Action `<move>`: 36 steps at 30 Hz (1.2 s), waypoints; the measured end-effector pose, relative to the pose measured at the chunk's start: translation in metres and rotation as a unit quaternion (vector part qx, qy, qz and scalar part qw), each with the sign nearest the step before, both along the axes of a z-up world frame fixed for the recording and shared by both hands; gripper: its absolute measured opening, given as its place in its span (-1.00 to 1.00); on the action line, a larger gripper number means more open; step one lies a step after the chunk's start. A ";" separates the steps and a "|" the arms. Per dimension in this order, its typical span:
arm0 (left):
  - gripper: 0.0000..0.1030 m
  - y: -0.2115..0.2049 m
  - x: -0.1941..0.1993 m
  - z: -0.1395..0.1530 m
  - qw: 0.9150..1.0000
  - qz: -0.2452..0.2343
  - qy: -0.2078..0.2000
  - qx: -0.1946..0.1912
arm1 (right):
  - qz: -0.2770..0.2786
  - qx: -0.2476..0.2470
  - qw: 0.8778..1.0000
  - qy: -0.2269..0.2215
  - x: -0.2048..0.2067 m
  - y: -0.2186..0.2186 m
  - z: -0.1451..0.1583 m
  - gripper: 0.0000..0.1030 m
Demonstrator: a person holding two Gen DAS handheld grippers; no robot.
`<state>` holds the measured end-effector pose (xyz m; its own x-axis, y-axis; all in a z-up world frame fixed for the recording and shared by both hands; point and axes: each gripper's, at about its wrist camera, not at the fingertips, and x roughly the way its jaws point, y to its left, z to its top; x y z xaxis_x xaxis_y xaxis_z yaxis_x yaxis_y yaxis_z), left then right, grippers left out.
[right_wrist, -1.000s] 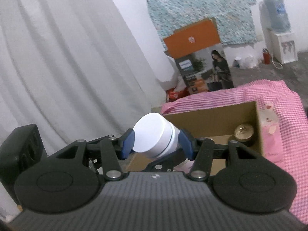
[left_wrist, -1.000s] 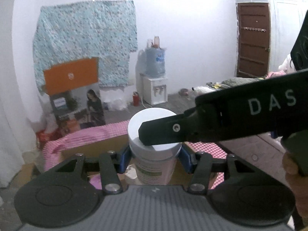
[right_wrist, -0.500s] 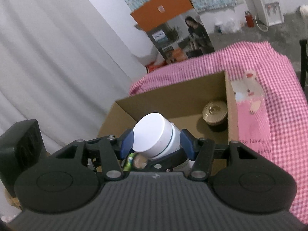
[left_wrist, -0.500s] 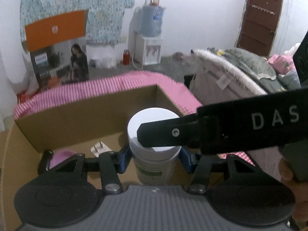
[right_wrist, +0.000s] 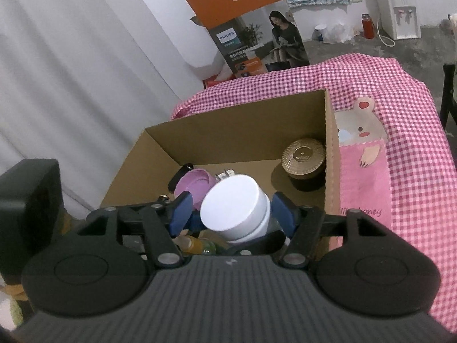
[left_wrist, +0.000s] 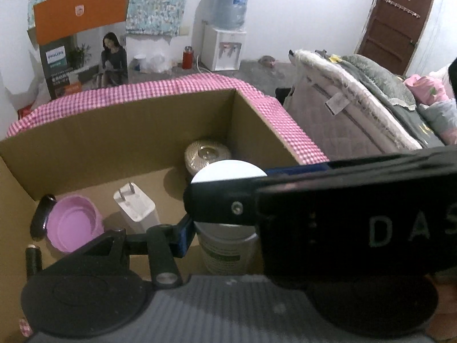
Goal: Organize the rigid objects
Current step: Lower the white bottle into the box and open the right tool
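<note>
A white-lidded jar [left_wrist: 225, 228] [right_wrist: 235, 210] hangs inside the open cardboard box [left_wrist: 114, 131] [right_wrist: 228, 131]. My left gripper [left_wrist: 225, 230] is around its body; only the left blue pad shows and the right gripper's finger hides the other side. My right gripper [right_wrist: 234, 214] stands at the jar's lid with both blue pads a little apart from it. In the box lie a gold-lidded jar [left_wrist: 207, 155] [right_wrist: 304, 158], a purple cup [left_wrist: 74, 223] [right_wrist: 191, 184] and a white charger plug [left_wrist: 135, 210].
The box sits on a pink checked cloth [right_wrist: 400, 114]. Small dark items [left_wrist: 42, 214] lie at the box's left wall. A bed [left_wrist: 371, 100] stands to the right, a Philips carton [right_wrist: 257, 40] and a water dispenser [left_wrist: 225, 28] behind.
Both grippers have carried the jar forward and down into the box. The right gripper's pads have spread away from the lid.
</note>
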<state>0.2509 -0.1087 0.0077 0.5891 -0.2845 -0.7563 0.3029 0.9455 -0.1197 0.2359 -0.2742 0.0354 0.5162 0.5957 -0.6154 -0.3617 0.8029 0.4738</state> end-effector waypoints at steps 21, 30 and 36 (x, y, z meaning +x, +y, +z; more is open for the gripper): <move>0.57 -0.008 -0.024 0.020 0.998 -0.011 -0.062 0.007 | -0.035 0.010 0.996 -0.075 -0.028 -0.017 0.024 0.58; 0.70 -0.003 -0.066 0.055 0.993 -0.012 -0.119 0.005 | -0.056 0.039 0.989 -0.133 -0.075 -0.030 0.066 0.71; 0.89 0.013 -0.105 0.080 0.988 -0.002 -0.152 0.006 | -0.065 0.062 0.981 -0.172 -0.115 -0.037 0.095 0.97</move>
